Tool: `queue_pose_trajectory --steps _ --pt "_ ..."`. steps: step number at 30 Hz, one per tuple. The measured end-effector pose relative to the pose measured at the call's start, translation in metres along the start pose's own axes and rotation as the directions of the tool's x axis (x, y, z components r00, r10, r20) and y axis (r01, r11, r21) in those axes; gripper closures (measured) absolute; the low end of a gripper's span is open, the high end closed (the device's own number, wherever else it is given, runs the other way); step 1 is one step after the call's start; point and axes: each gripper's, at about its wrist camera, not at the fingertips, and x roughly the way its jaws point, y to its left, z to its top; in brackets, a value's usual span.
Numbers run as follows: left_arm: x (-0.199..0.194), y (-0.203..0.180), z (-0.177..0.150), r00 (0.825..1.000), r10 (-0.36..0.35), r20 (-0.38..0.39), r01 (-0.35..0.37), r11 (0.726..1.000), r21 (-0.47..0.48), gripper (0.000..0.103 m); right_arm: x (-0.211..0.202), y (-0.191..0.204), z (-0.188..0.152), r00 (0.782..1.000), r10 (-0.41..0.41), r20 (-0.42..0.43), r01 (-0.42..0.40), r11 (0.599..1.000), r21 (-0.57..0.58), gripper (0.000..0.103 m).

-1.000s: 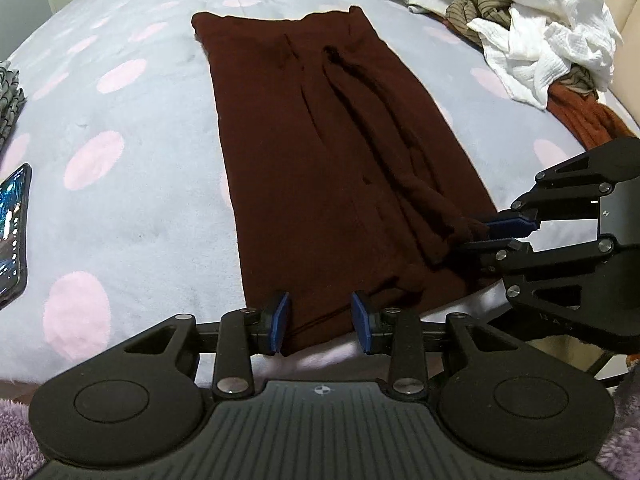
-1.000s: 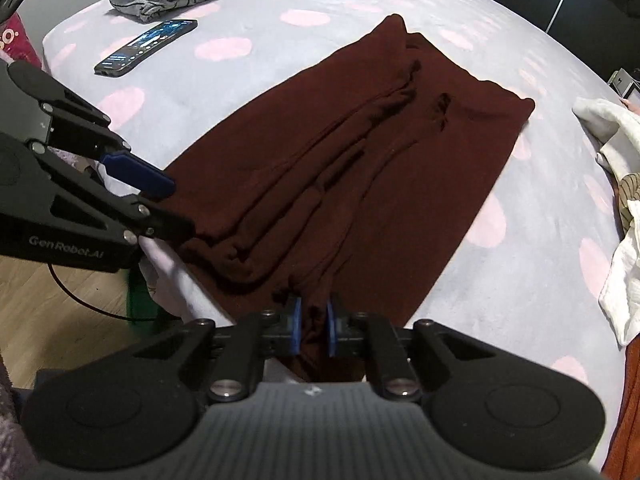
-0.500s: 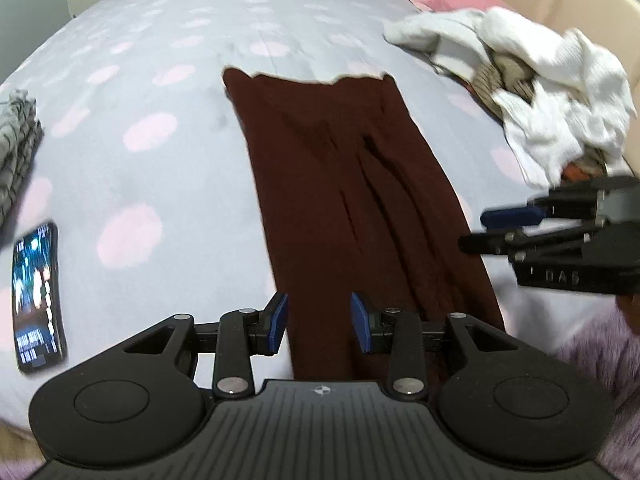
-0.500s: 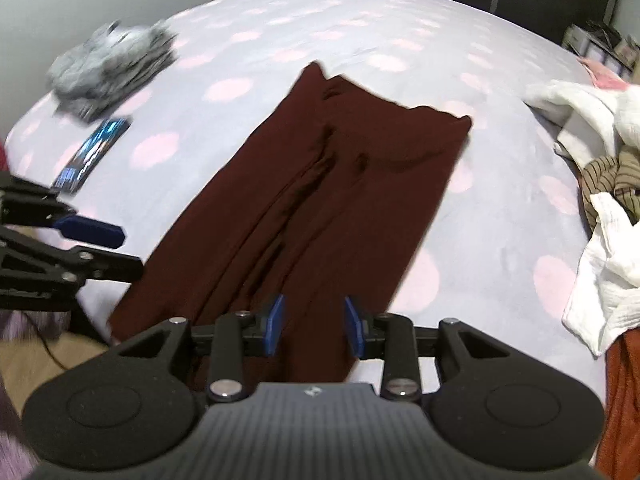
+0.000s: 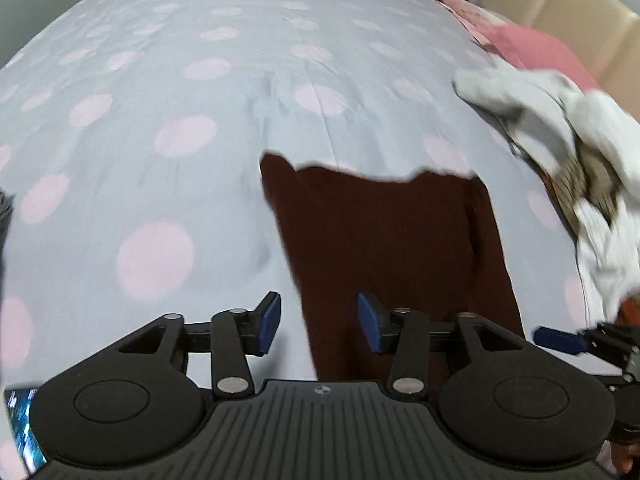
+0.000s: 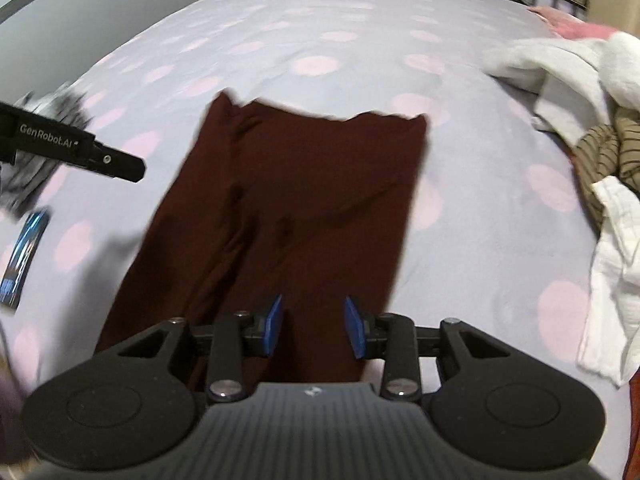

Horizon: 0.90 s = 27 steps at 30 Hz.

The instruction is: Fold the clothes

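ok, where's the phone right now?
In the right wrist view the phone lies at the far left on the dotted bedspread, left of the maroon garment, below the grey folded clothes.

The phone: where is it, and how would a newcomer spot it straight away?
Start from the polka-dot bed cover, then the dark red garment spread down its middle. The phone lies flat on the cover to that garment's left, below a crumpled grey striped garment. It is the only hard, glossy thing there, its screen lit.
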Motion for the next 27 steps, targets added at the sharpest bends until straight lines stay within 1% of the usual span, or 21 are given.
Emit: queue_pose_trajectory --steps 1,3,5,7,9,11,12,14,15,18,20,21,22,24,27 --pt "0.009 0.001 0.01 1.0 0.001 0.001 -0.001 1.0 -0.02 0.062 0.003 -0.007 0.009 1.0 -0.014 0.004 0.014 1.0 0.021 0.06" --pt "0.027 0.004 0.03 1.0 0.002 -0.002 -0.002 0.998 -0.055 0.061 0.011 -0.022 0.027 0.999 -0.041 0.008 0.04 0.997 0.061 0.06" --pt "0.042 0.003 0.046 1.0 0.003 -0.003 -0.004 0.998 -0.055 0.06 0.022 -0.04 0.047 0.998 -0.063 0.004 0.062 0.991 0.119 0.06" --pt "0.058 0.0 0.059 0.998 0.052 -0.02 -0.053 0.998 -0.029 0.06 0.031 -0.056 0.065 0.996 -0.089 0.002 0.087 0.982 0.165 0.059" --pt "0.072 0.001 0.064 0.995 0.09 -0.034 -0.09 0.996 0.0 0.061 0.042 -0.07 0.083 0.994 -0.109 0.004 0.106 0.974 0.199 0.058" --pt "0.085 0.001 0.07 0.991 0.128 -0.046 -0.126 0.992 0.03 0.073 0.055 -0.083 0.098 0.994 -0.113 0.0 0.11 0.967 0.232 0.057" --pt "0.09 0.002 0.071 0.991 0.124 -0.05 -0.123 0.992 0.039 0.078 0.062 -0.09 0.105 0.994 -0.107 -0.005 0.105 0.963 0.25 0.057" --pt "0.098 0.004 0.073 0.991 0.121 -0.054 -0.118 0.991 0.064 0.081 0.077 -0.101 0.116 0.997 -0.08 -0.014 0.081 0.955 0.287 0.057" --pt "0.102 0.003 0.074 0.991 0.126 -0.055 -0.12 0.988 0.095 0.085 0.083 -0.105 0.121 0.997 -0.078 -0.02 0.08 0.953 0.294 0.057" --pt "0.107 -0.003 0.077 0.986 0.159 -0.046 -0.147 0.971 0.19 0.089 0.1 -0.109 0.132 0.998 -0.067 -0.022 0.07 0.955 0.29 0.057" --pt "0.11 -0.01 0.079 0.979 0.202 -0.038 -0.185 0.946 0.266 0.093 0.11 -0.106 0.138 0.997 -0.068 -0.037 0.076 0.96 0.269 0.06" --pt "0.112 -0.016 0.078 0.975 0.219 -0.032 -0.198 0.927 0.32 0.096 0.116 -0.105 0.14 0.996 -0.077 -0.051 0.088 0.964 0.25 0.068" --pt "0.114 -0.024 0.077 0.97 0.241 -0.031 -0.214 0.907 0.362 0.097 0.119 -0.1 0.14 0.995 -0.091 -0.052 0.1 0.97 0.22 0.094" --pt "0.117 -0.038 0.076 0.963 0.269 -0.008 -0.243 0.88 0.407 0.097 0.125 -0.09 0.139 0.992 -0.118 -0.054 0.125 0.979 0.159 0.095" --pt "0.124 -0.053 0.078 0.962 0.275 -0.004 -0.246 0.869 0.43 0.098 0.125 -0.069 0.138 0.979 -0.206 -0.004 0.206 0.978 0.028 0.096"
